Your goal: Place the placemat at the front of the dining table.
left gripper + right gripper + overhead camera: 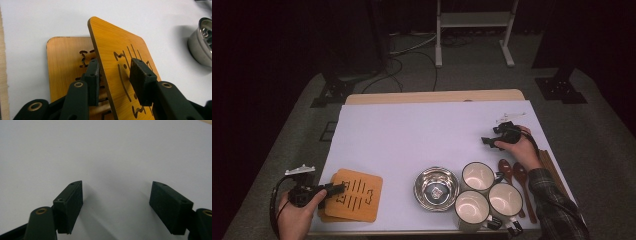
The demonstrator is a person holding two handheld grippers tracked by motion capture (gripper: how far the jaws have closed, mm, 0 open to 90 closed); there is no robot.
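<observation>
left gripper view: top coaster (117,57) between jaws

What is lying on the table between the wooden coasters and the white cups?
A shiny metal bowl lies between the wooden coasters and the white cups, as the high view shows.

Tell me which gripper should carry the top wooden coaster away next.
Left. The left gripper already has its jaws around the tilted top coaster above the lower coaster; the right gripper is open, far across the table.
</observation>
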